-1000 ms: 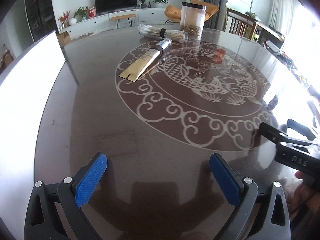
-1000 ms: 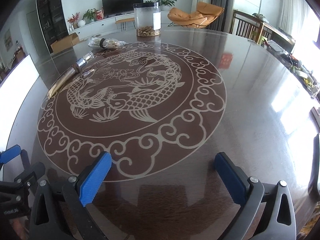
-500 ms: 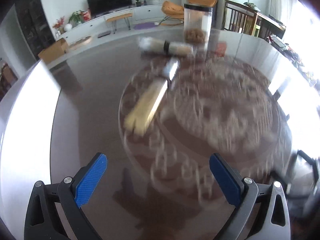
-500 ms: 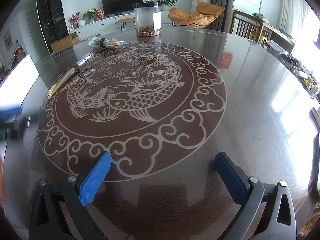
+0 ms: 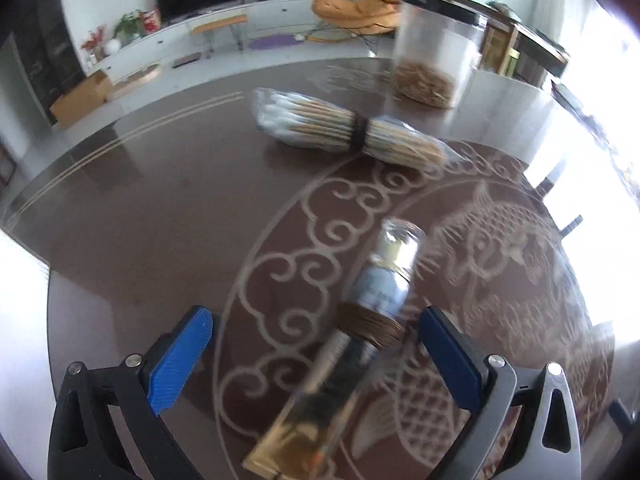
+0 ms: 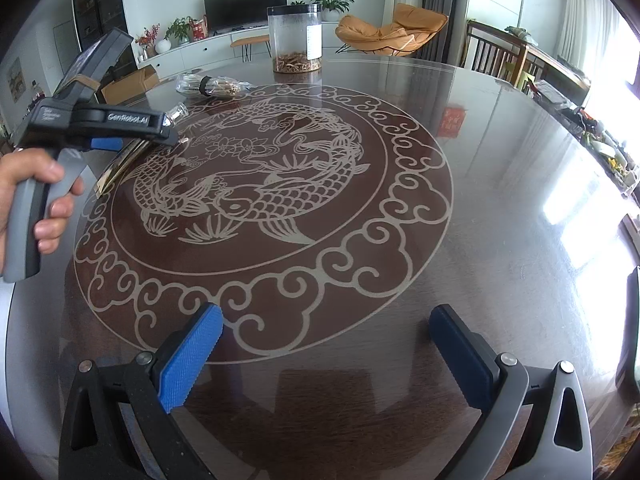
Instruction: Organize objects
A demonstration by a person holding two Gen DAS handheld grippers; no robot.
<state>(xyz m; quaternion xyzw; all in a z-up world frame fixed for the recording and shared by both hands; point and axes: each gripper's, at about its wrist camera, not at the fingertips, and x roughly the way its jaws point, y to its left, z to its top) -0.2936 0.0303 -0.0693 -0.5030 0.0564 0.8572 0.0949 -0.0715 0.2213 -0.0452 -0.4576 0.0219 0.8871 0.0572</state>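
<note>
A long clear packet [image 5: 352, 344] with a brown band and a shiny end lies on the dark round table [image 5: 160, 208]; my open left gripper [image 5: 316, 340] straddles it without touching. Beyond it lies a banded bundle of sticks in plastic [image 5: 348, 128], and farther back stands a clear jar [image 5: 436, 48] with brown contents. In the right wrist view the left gripper [image 6: 132, 140] hangs over the packet [image 6: 120, 162] at the far left, with the bundle [image 6: 212, 86] and jar [image 6: 295, 40] behind. My right gripper [image 6: 324, 348] is open and empty above the table's near part.
The table [image 6: 500, 200] has a pale fish and cloud pattern under glass. Chairs [image 6: 504, 56] stand at its far right edge. A TV cabinet [image 6: 208, 46] and an orange lounge chair [image 6: 392, 28] are beyond the table.
My left gripper has moved forward across the table to the clear packet, which now lies between its open fingers. My right gripper has stayed still.
</note>
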